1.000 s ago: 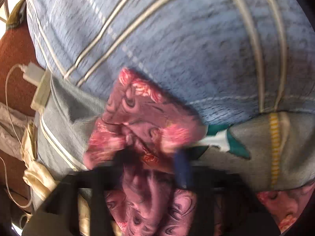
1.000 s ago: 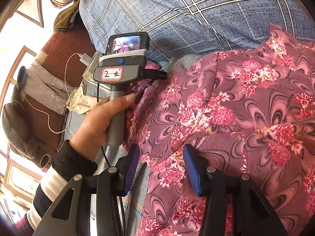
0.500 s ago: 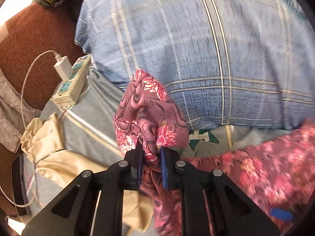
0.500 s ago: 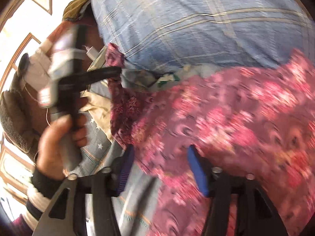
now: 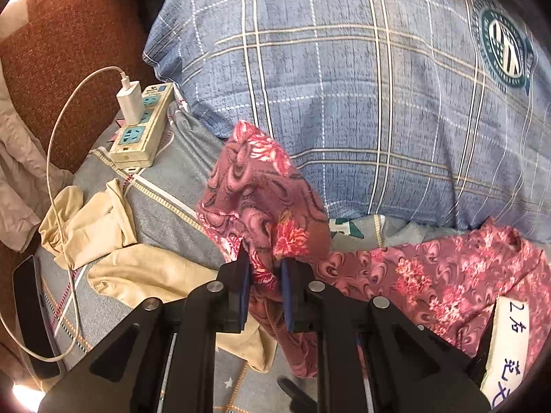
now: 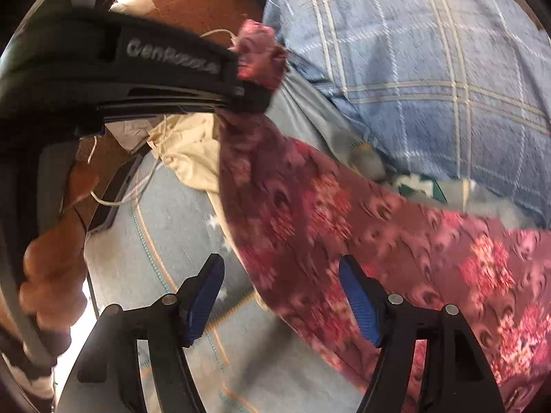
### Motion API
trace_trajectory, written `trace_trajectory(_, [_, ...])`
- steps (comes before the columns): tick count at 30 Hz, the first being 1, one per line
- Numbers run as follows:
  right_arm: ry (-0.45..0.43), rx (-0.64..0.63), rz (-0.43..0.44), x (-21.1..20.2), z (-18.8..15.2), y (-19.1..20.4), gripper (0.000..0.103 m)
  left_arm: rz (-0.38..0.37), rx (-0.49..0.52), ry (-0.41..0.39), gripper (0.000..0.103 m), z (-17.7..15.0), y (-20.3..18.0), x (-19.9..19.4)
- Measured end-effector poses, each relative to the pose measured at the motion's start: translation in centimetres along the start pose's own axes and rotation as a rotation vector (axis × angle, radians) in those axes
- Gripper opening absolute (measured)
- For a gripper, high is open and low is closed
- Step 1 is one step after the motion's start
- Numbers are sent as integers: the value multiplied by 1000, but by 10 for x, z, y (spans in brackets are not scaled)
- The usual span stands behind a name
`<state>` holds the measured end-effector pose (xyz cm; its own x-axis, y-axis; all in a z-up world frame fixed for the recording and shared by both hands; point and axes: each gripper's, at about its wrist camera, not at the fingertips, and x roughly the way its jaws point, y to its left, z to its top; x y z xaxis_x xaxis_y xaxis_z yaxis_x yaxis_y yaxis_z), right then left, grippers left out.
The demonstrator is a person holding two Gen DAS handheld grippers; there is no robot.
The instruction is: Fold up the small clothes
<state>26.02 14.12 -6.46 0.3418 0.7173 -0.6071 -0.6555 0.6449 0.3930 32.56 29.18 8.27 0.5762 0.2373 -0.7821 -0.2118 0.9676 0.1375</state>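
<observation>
Floral cloth (image 5: 272, 206), maroon with pink blossoms, is the work item. I read my left gripper (image 5: 263, 268) as pinched onto a bunched corner of it: both blue pads (image 5: 245, 287) press against the fabric from either side, and the corner stands up above them in a crumpled peak. From that pinch the fabric runs down and to the right, where it lies spread over the grey-blue bed sheet (image 5: 179, 192) in front of the blue plaid pillow (image 5: 344, 86).

My right gripper (image 6: 280, 275) is spread wide. Its right pad (image 6: 358, 299) overlaps the edge of the cloth (image 6: 344, 227); I cannot tell whether it touches. Its left pad sits over bare sheet (image 6: 165, 234). This view is motion-blurred. It shows the left unit from the side, with the bunched corner protruding beyond the black finger, and my left hand (image 6: 51, 275) wrapped around the handle at lower left.

Surroundings, left wrist view:
- Cream garment (image 5: 103, 237) crumpled on the sheet, just beside the pinched corner and partly under it.
- Power strip (image 5: 143, 124) near the pillow's left corner, with a white charger (image 5: 129, 103) plugged in.
- White cable (image 5: 55, 206) looping across the cream garment.
- Dark phone (image 5: 32, 313) at the far left edge.
- Rust-red upholstery (image 5: 69, 55) behind.
</observation>
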Motion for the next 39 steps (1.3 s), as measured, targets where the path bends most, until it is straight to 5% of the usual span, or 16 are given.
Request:
trace_trajectory(3, [-59,10,-56,-1,5,-2,64,-16,-12,-1,13,2,-2,-5])
trace_trajectory(5, [-71,28,-25,-1,9,-7,31,-20,1,-3,13,2,-8,-9])
trace_trajectory(7, [-68,55,-9,-2,12,-13,15,-25,8,-3,13,3,-13,-12])
trace_trajectory(10, [-94,86,18,-13,12,-23,6,-50,12,-5,13,5,-20,-18])
trace_trajectory(19, [-214,219,46,-90,-11,-62,5,-136,99,-35,13,3,-73,-55])
trace_trajectory(28, [-393,476,25,-235,-114,-127,0,-327,308,-59,13,-24,-244,-88])
trace_trajectory(35, [-373,664,-127,-292,-203,-194,5,-429,408,138,13,-86,-370,-49])
trace_trajectory(39, [-385,805,-185,-315,-247,-228,6,-381,454,212,13,-120,-406,-32])
